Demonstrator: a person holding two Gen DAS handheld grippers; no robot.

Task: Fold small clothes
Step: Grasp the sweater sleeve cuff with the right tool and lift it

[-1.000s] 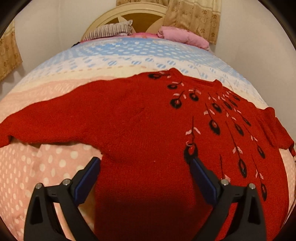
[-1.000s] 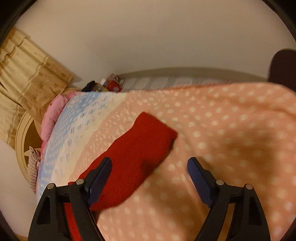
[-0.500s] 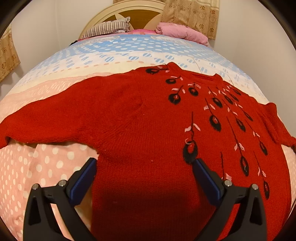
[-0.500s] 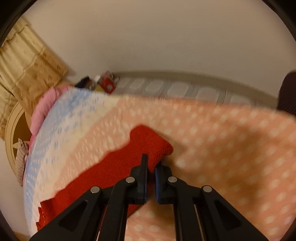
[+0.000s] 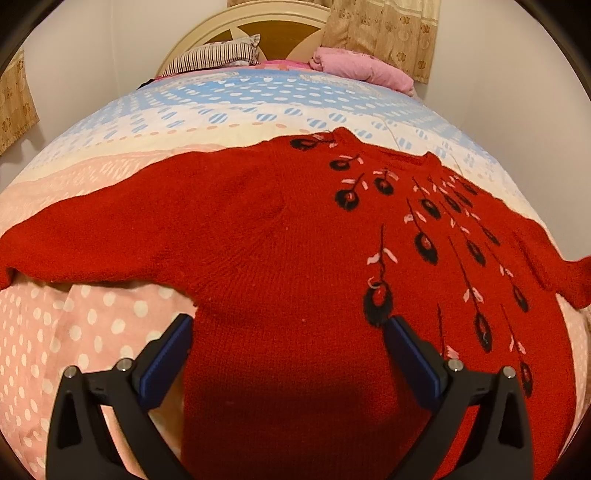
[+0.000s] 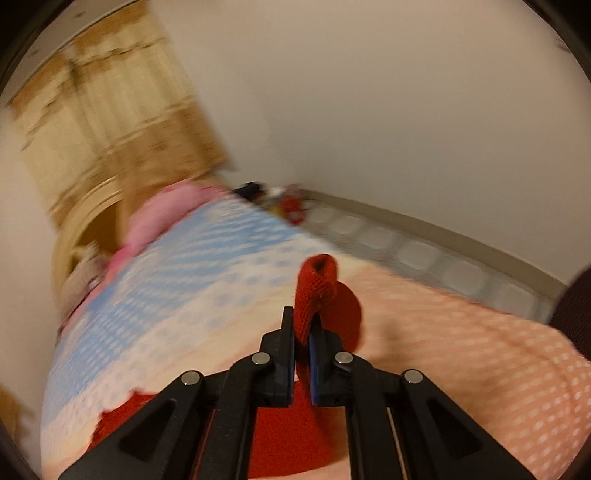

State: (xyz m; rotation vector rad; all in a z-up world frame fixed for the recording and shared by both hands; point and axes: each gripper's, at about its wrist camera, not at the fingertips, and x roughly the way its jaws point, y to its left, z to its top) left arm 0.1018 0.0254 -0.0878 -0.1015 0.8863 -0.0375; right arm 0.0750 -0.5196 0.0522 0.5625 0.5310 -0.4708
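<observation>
A red knitted sweater (image 5: 280,258) with black and pink feather motifs lies spread flat on the bed, sleeves out to both sides. My left gripper (image 5: 288,332) is open and hovers over the sweater's lower body, touching nothing. My right gripper (image 6: 302,332) is shut on the cuff end of a sweater sleeve (image 6: 317,284), which is lifted off the bedspread and stands up folded between the jaws. The right wrist view is motion-blurred.
The bed has a pink, cream and blue dotted bedspread (image 5: 92,325). A striped pillow (image 5: 218,55), a pink pillow (image 5: 362,68) and a rounded headboard (image 5: 236,22) are at the far end. Beige curtains (image 6: 110,122) and small items by the wall (image 6: 288,203) lie beyond.
My right gripper closed on the sleeve cuff and lifted it off the bedspread, swinging toward the headboard. My left gripper stayed open and shifted slightly over the sweater.
</observation>
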